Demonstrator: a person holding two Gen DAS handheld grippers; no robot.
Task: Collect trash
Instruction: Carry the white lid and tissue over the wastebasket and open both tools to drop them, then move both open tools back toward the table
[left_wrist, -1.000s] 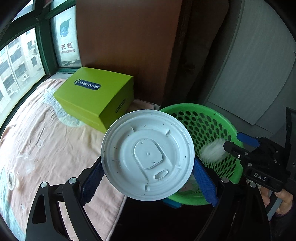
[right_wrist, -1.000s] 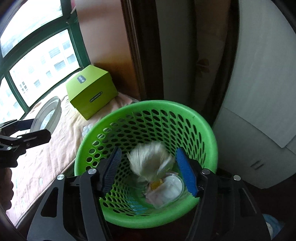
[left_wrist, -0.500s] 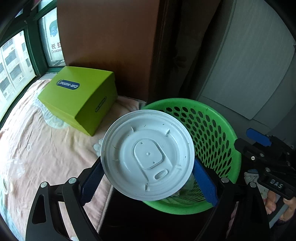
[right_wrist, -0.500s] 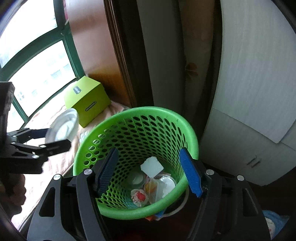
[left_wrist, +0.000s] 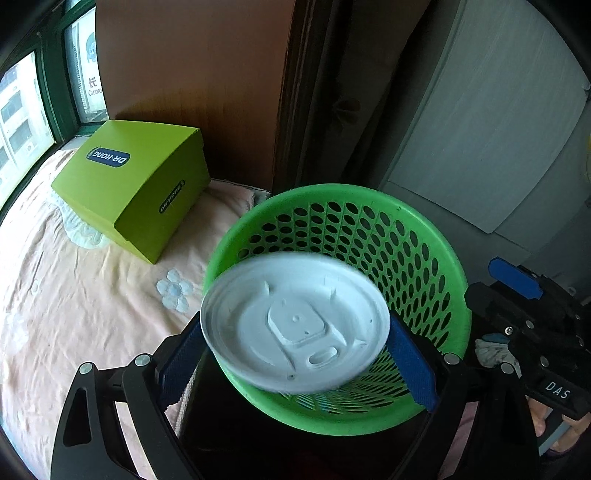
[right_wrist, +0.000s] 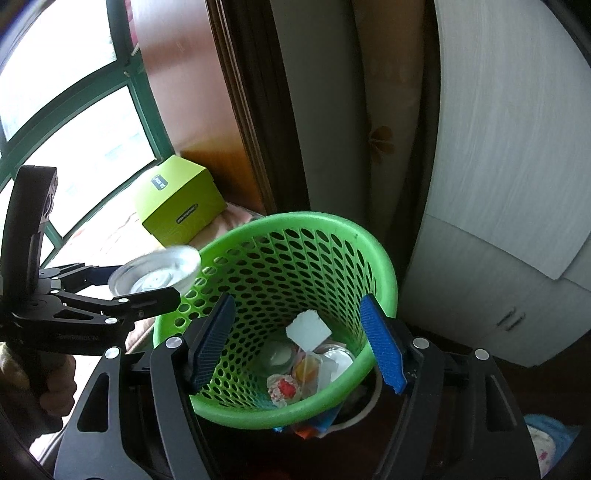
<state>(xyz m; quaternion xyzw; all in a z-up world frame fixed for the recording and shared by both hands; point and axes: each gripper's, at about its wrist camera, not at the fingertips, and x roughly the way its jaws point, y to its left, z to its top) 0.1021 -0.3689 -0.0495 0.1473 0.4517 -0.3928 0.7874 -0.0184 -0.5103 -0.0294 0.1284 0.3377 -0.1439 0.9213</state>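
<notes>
- Reading the left gripper (left_wrist: 295, 326) first, note that the white lid (left_wrist: 258, 332) sits between its blue pads (left_wrist: 181, 354), but the lid's rim is smeared. You cannot tell whether the pads press on it or stand just clear of it.
- The lid hides the near-left rim and part of the floor of the green basket (left_wrist: 369, 192).
- The lid overlaps the basket's rim on the bed side. The right wrist view shows it side-on and blurred there.
- The lid is round, so it has no long axis. Its top face tilts towards your left camera, far edge raised, with the drink slot on the near right.
- The right gripper (right_wrist: 297, 301) hangs above the basket mouth. Its jaws stand spread and have just been opening, with nothing between them.
- Trash (right_wrist: 306, 362) lies on the basket floor: a white scrap, wrappers and a clear cup, the rest too jumbled to name.
- Your left hand (right_wrist: 55, 387) is cut off by the frame edge.
- A green box (left_wrist: 129, 177) rests on the pink bedspread (left_wrist: 74, 295), well apart from the basket.
</notes>
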